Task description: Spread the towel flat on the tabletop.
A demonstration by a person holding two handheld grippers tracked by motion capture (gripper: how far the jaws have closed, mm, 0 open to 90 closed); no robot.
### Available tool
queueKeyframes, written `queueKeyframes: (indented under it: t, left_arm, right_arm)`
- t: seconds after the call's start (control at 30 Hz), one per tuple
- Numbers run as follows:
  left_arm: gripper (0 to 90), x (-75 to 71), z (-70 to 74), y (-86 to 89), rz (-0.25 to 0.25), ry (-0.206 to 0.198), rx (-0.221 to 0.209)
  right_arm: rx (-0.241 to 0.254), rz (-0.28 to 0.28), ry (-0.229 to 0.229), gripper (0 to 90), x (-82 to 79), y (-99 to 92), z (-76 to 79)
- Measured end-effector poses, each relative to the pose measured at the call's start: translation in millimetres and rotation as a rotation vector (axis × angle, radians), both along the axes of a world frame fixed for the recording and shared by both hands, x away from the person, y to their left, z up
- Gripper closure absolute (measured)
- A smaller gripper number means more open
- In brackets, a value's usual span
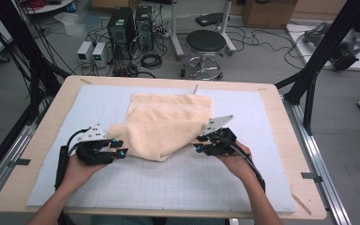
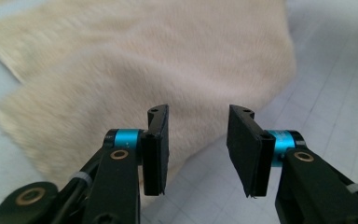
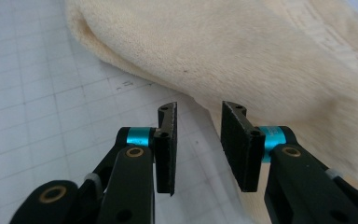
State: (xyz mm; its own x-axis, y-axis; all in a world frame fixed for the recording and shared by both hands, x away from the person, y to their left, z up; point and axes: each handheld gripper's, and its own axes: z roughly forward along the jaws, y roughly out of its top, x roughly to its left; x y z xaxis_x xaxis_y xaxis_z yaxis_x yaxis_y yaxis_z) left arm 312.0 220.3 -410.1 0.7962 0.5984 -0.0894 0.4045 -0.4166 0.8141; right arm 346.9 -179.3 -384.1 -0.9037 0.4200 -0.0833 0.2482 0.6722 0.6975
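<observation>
Cream towel [image 1: 161, 129] lies folded on gridded mat [image 1: 192, 180] (stool [image 1: 206, 47] beyond).

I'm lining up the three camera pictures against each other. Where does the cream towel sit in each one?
High view: the towel lies mid-table, folded, between both grippers.
Left gripper view: it spreads across the top and left, behind the open jaws.
Right gripper view: top and right, beyond the open jaws.
Shared landmark: the gridded white mat.

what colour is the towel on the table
Cream, a pale beige, the towel shows best in the left gripper view.
</observation>
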Motion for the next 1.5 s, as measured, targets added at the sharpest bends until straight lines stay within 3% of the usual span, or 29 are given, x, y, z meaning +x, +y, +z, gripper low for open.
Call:
queueKeyframes:
  t: [0.1, 0.17, 0.23, 0.3, 0.37, 0.5, 0.53, 0.6, 0.7, 0.8, 0.93, 1.03, 1.13, 1.23, 1.37, 1.5]
  left_arm:
    - [55.4, 10.1, -13.7, -9.4, 0.008, 0.018, 0.037]
    - [52.6, 16.8, -19.1, -13.3, 0.040, -0.017, 0.084]
    - [50.2, 24.4, -23.4, -13.2, 0.080, -0.014, 0.072]
    - [52.9, 30.7, -25.0, -14.4, 0.092, -0.002, 0.078]
    - [56.0, 33.6, -25.5, -17.6, 0.100, -0.012, 0.087]
    - [67.2, 37.1, -24.6, -21.4, 0.099, -0.012, 0.108]
    - [70.2, 37.6, -24.1, -21.4, 0.096, -0.013, 0.111]
    - [75.3, 38.5, -23.8, -21.4, 0.097, -0.010, 0.104]
    - [80.3, 36.8, -21.0, -20.4, 0.100, -0.010, 0.102]
    - [81.3, 35.1, -18.5, -19.2, 0.103, -0.009, 0.093]
    - [81.7, 34.3, -17.1, -17.6, 0.105, -0.006, 0.078]
    - [81.7, 35.1, -17.6, -17.7, 0.107, 0.000, 0.070]
    - [81.6, 35.6, -18.2, -17.8, 0.108, -0.002, 0.069]
    - [81.8, 36.0, -18.4, -17.5, 0.109, 0.006, 0.064]
    - [83.5, 32.6, -11.0, -12.6, 0.104, 0.005, 0.022]
    - [84.6, 21.9, 8.6, -6.8, 0.098, -0.046, -0.006]
  right_arm:
    - [-0.015, 0.023, -0.021, 65.1, 8.7, 15.0, -7.5]
    - [-0.016, 0.019, -0.042, 63.4, 16.4, 23.3, -11.5]
    - [-0.005, 0.011, -0.048, 62.2, 27.3, 28.5, -16.0]
    - [-0.022, -0.001, -0.044, 59.9, 37.8, 31.3, -22.0]
    - [-0.010, -0.014, -0.004, 57.5, 42.7, 32.7, -28.8]
    - [0.003, -0.031, 0.006, 56.2, 37.2, 30.6, -31.1]
    - [0.008, -0.028, 0.027, 55.7, 35.5, 28.5, -29.9]
    - [0.006, -0.026, 0.040, 55.7, 30.2, 26.4, -26.4]
    - [0.004, 0.006, 0.023, 55.9, 21.0, 28.8, -20.1]
    - [-0.011, 0.021, 0.037, 56.9, 13.9, 36.2, -19.1]
    - [-0.041, 0.026, 0.050, 60.0, 12.9, 42.2, -25.2]
    - [-0.050, -0.011, 0.050, 63.7, 20.8, 44.5, -32.2]
    - [-0.075, -0.034, 0.006, 68.0, 28.8, 50.4, -38.6]
    - [-0.082, -0.048, -0.030, 79.1, 32.6, 52.6, -40.9]
    - [-0.058, -0.047, -0.009, 83.2, 30.9, 45.6, -33.5]
    - [-0.005, -0.039, -0.029, 85.4, 17.5, 32.0, -12.3]
